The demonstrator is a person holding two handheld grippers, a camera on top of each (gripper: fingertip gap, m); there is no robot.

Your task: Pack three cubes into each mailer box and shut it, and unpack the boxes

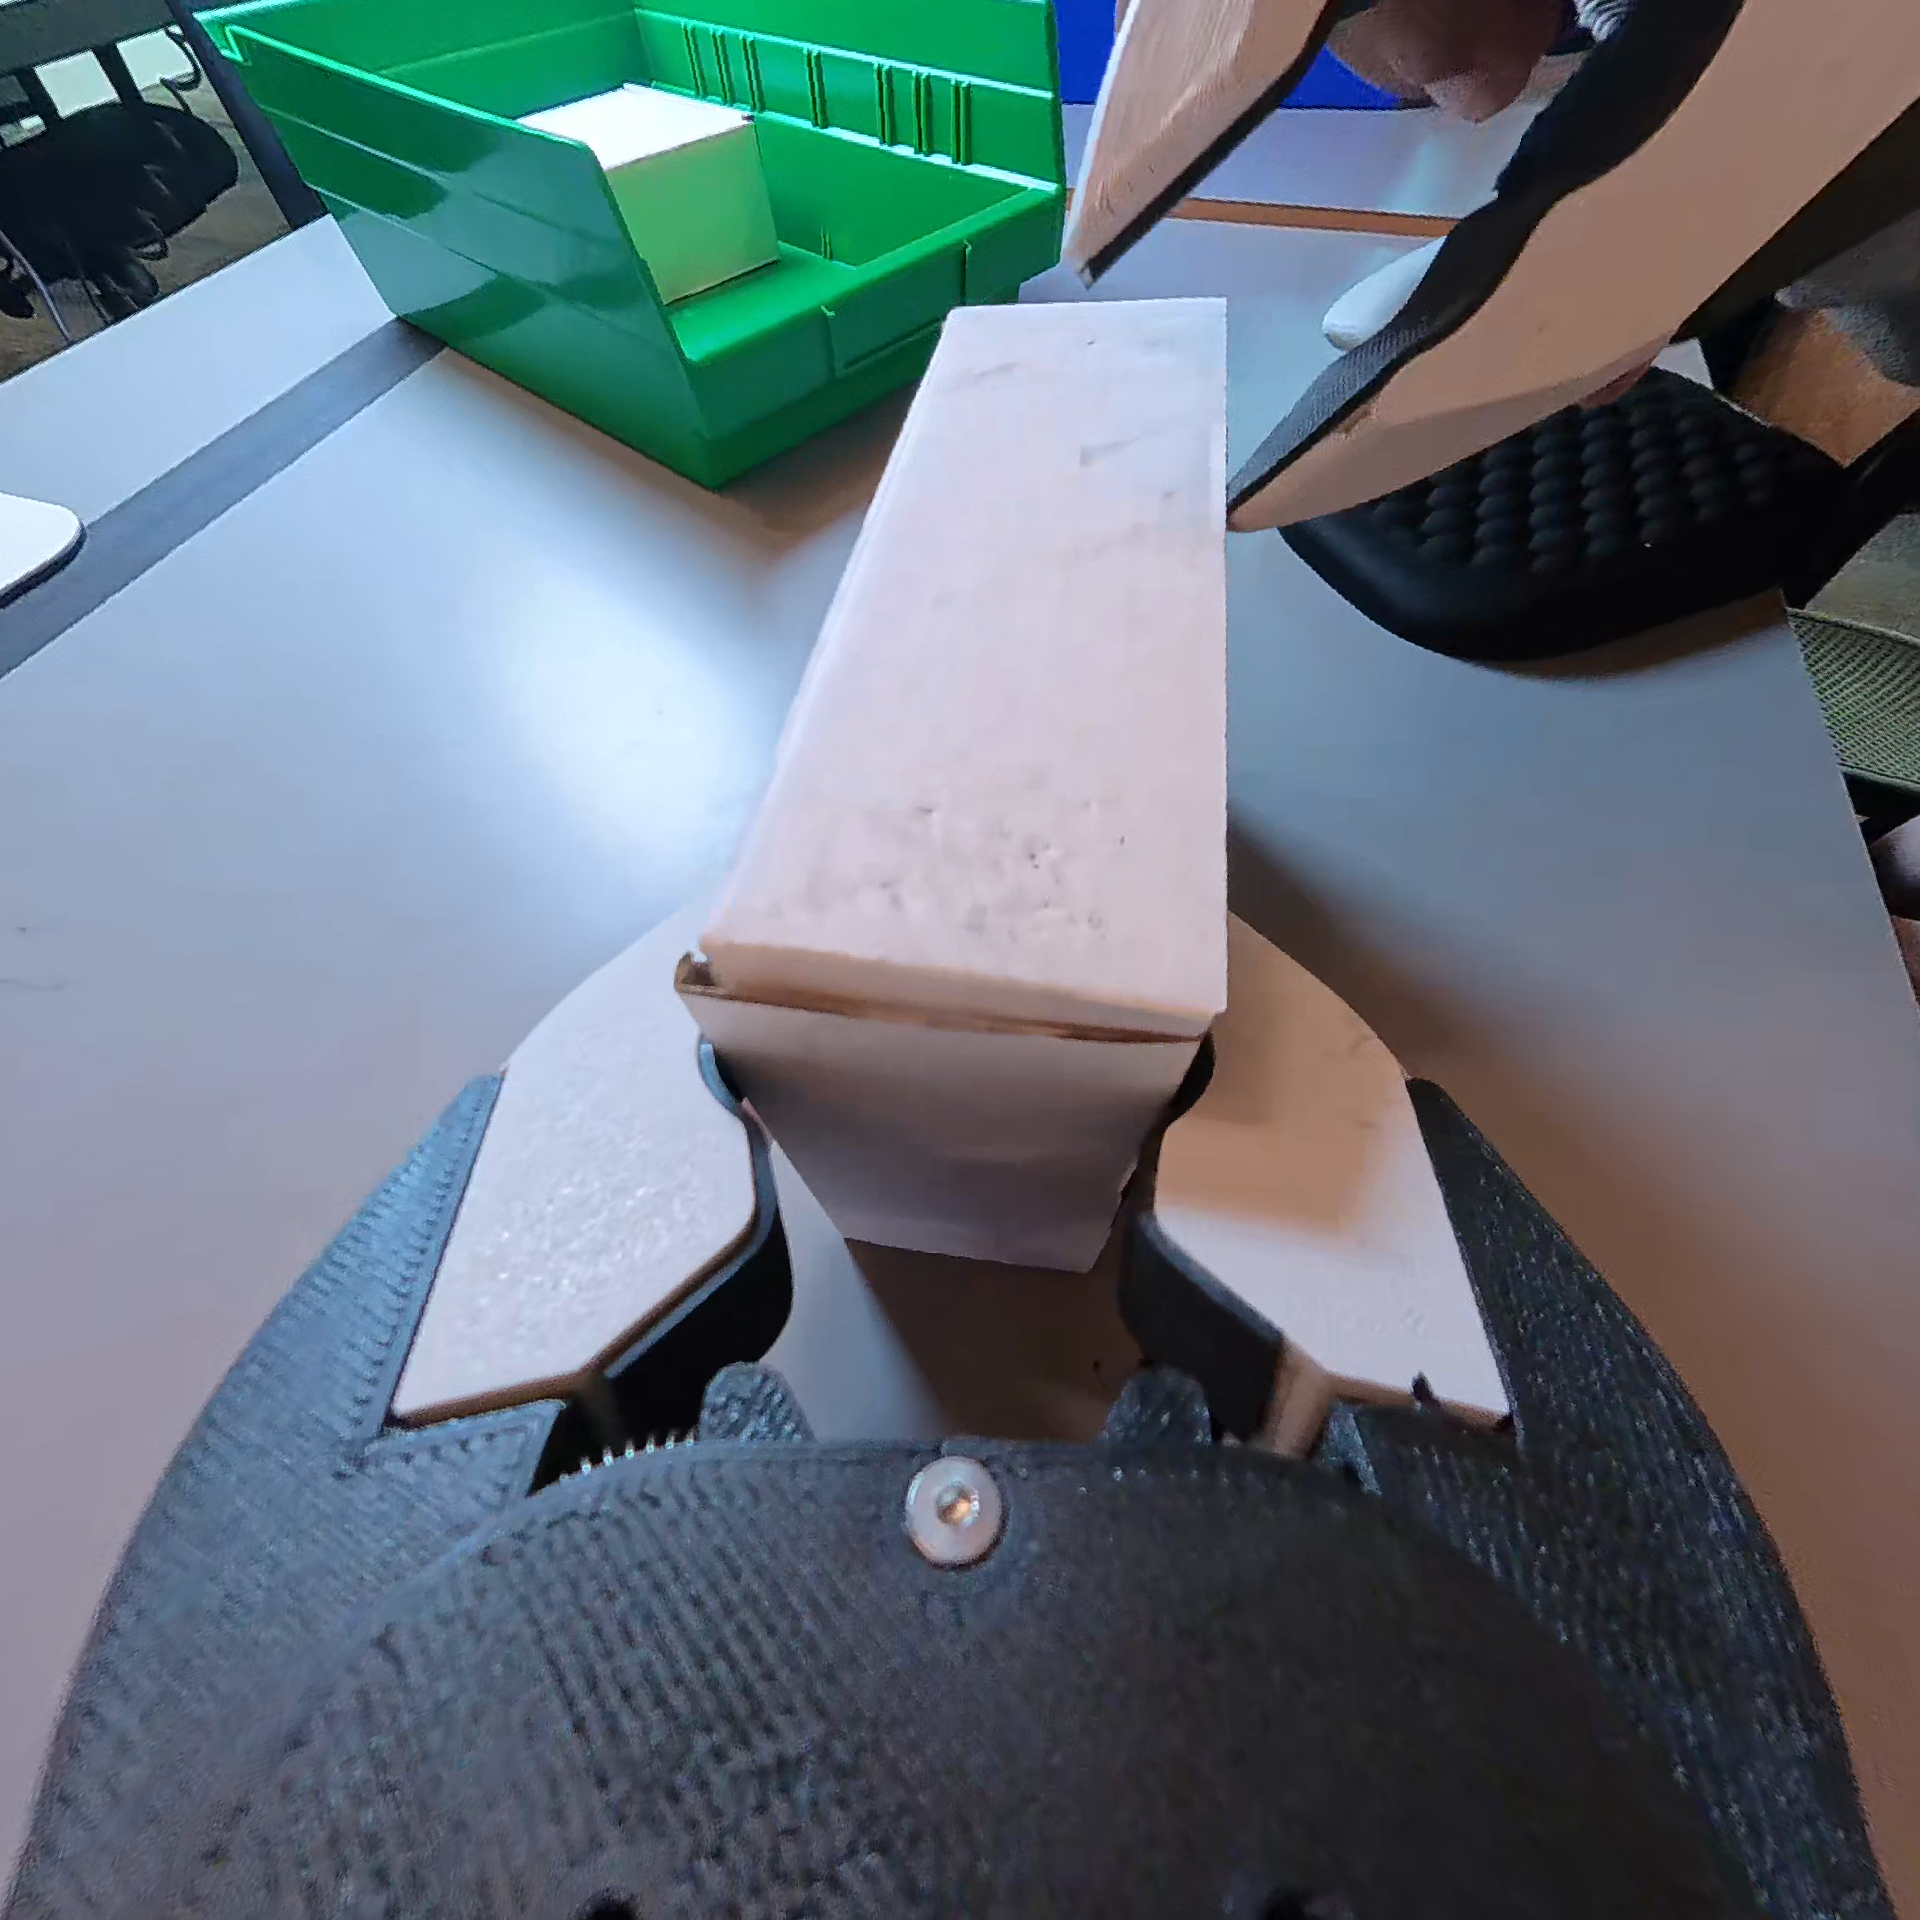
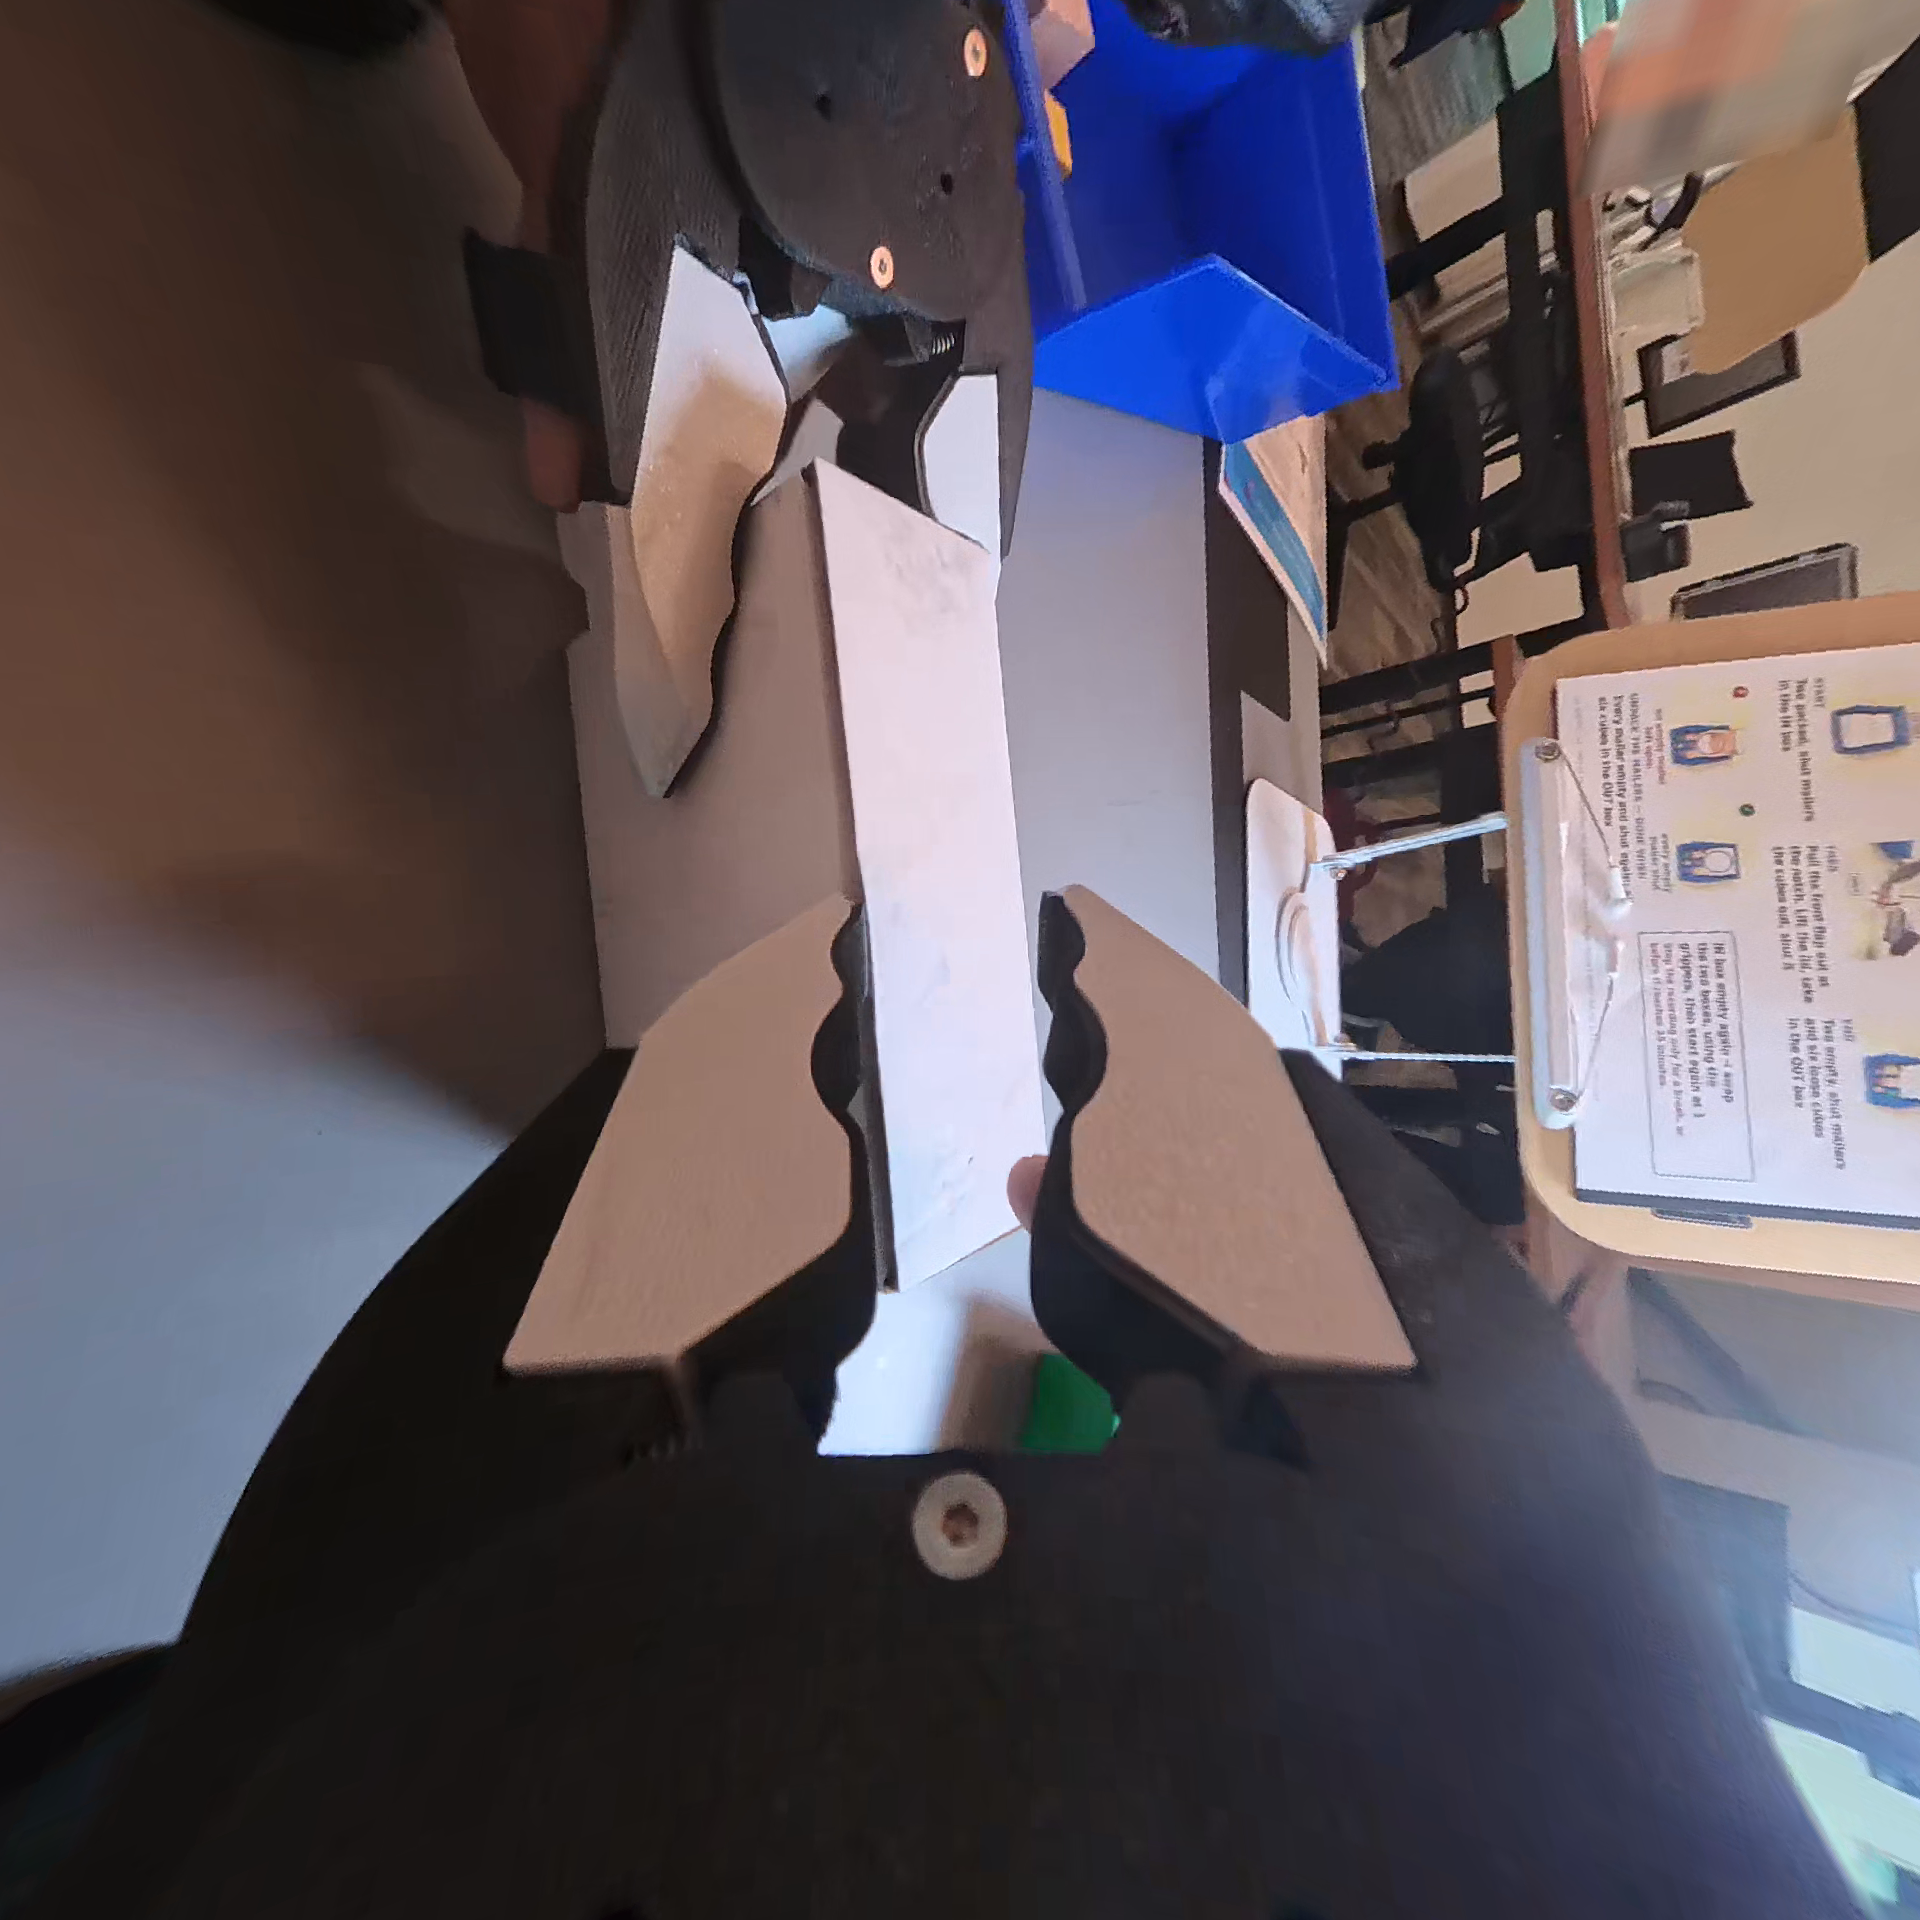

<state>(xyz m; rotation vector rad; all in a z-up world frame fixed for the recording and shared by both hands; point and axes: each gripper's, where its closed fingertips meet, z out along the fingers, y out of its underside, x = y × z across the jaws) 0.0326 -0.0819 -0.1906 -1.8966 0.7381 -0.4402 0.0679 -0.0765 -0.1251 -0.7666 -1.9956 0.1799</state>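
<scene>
A shut white mailer box [image 1: 1018, 644] is held off the grey table [image 1: 364, 779], long side pointing away from me. My left gripper [image 1: 961, 1091] is shut on its near end, one finger on each side wall. My right gripper [image 1: 1164, 395] is open at the box's far end, one finger above it and one to its right. In the right wrist view, the right gripper [image 2: 948, 914] straddles that end of the box [image 2: 925, 790]. The box lies against one finger, with a small gap at the other. A left gripper finger [image 2: 686, 582] shows beyond.
A green bin [image 1: 499, 249] stands at the back left with another white mailer box [image 1: 686, 197] in it. A blue bin [image 2: 1195, 208] stands beyond the left gripper. A black mesh chair [image 1: 1558, 540] is past the table's right edge. A clipboard with a sheet [image 2: 1714, 935] stands off the table.
</scene>
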